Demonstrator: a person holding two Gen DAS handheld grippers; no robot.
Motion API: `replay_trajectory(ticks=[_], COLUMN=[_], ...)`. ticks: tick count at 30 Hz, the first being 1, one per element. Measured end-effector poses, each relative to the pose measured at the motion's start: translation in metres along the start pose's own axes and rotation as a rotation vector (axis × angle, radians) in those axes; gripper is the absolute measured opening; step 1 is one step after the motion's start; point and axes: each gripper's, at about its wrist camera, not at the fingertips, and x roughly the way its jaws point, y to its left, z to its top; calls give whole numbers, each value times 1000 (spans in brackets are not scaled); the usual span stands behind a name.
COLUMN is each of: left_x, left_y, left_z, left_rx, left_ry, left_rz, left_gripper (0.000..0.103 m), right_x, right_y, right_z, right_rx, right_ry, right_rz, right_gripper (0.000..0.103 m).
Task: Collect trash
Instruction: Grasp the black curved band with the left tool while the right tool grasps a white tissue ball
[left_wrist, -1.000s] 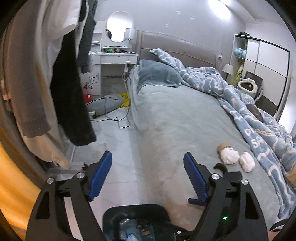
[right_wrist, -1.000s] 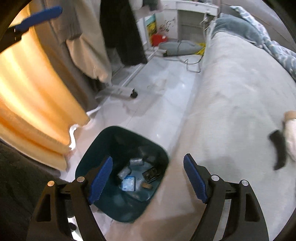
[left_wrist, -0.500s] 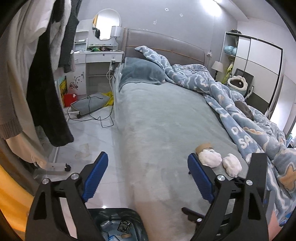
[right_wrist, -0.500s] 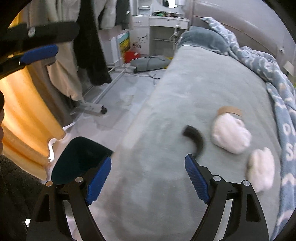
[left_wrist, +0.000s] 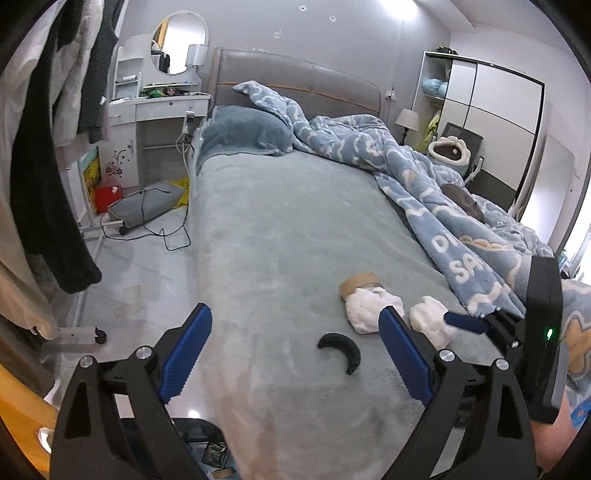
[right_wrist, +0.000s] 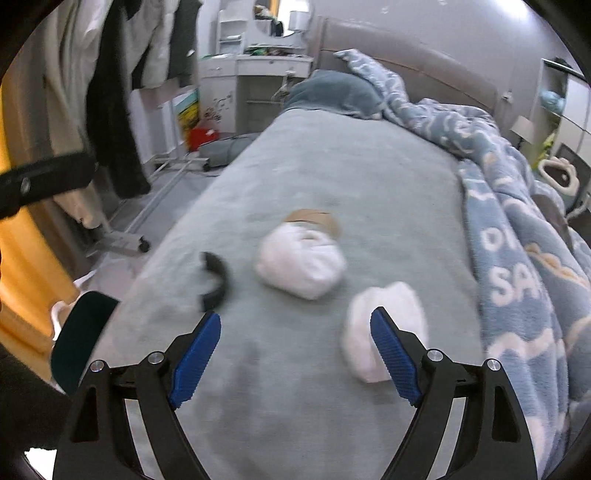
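Left wrist view – my left hand-held gripper (left_wrist: 295, 354): jaws wide and opening further, nothing between the pads, held over the bed's near left edge.
Left wrist view – bed (left_wrist: 280, 229): grey-green cover, a rumpled blue quilt (left_wrist: 424, 184) piled along its right side, a pillow (left_wrist: 243, 131) at the headboard end.
Left wrist view – trash on the bed: a black curved piece (left_wrist: 341, 349) lies near the foot end, towards the middle; a white crumpled wad (left_wrist: 369, 308) sits just beyond it, touching a cardboard roll (left_wrist: 360, 282); a second white wad (left_wrist: 430, 319) lies beside the quilt's edge.
Left wrist view – my right hand-held gripper (left_wrist: 469, 325): comes in from the right edge, one blue finger just beside the second wad; contact cannot be told.
Left wrist view – trash bin (left_wrist: 210, 443): dark, on the floor against the bed's left side, scraps inside.
Right wrist view – my right hand-held gripper (right_wrist: 295, 354): jaws wide, nothing gripped, over the foot end of the bed (right_wrist: 332, 177).
Right wrist view – trash: the second white wad (right_wrist: 384, 332) is partly behind the right finger; the first white wad (right_wrist: 301, 266) and cardboard roll (right_wrist: 314, 219) lie further in; the black curved piece (right_wrist: 216, 278) lies near the left edge.
Right wrist view – trash bin (right_wrist: 81, 332): rim showing below the bed's left edge.
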Motion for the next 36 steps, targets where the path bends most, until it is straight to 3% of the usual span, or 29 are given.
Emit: replay_trajectory(ticks=[13,19,22,26,33,35,36], left_x=[52,76,82,91,101,103,105], left_y=[-35,-45,-48,-49,-50,-51,-52], left_z=[-22,-32,-34,-37,-39,-40,-41], left_rx=[38,30,38,14,-10,-8,-6], left_ry=[108,159,166,187,212,223,228], left_rz=[-12,16,44,52,62,65,65], left_gripper=[95,94,85,73,49,34,32], right_x=[26,26,30,29,15,12,10], right_y=[-68,-76,-80,-90,-92,-93,-93], right_z=[-19,-23,-29,-35,-35,-36,-36], right_rx=[193,181,173,198,174,171,169], right_ry=[24,54,91,82,47,42,39], right_rz=[59,10,-36,-18,-4,6,11], right_gripper=[84,57,46,31,30,29,29])
